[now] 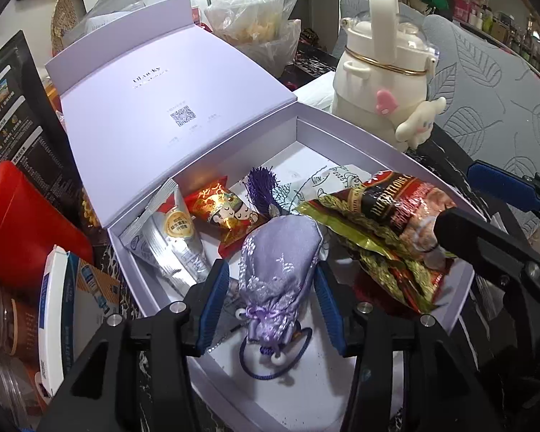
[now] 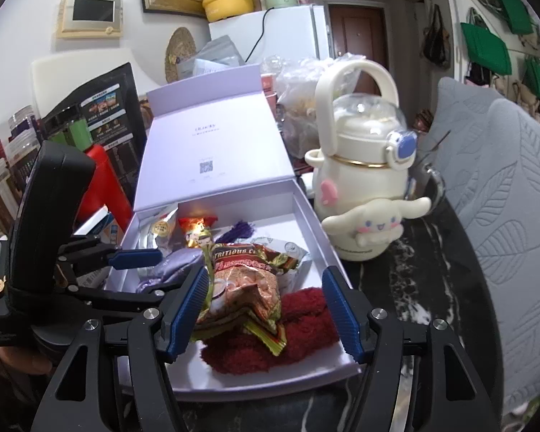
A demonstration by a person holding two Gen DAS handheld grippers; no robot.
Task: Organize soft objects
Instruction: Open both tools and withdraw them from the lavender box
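two grippers sit over the open lavender box. my left gripper is spread around the purple pouch inside it, pads apart from it. my right gripper is spread around the snack bag lying on red fuzzy cloth.

I see a dark marbled table carrying the open lilac gift box, with a cream cartoon kettle bottle just beside it and a red container on the other side.
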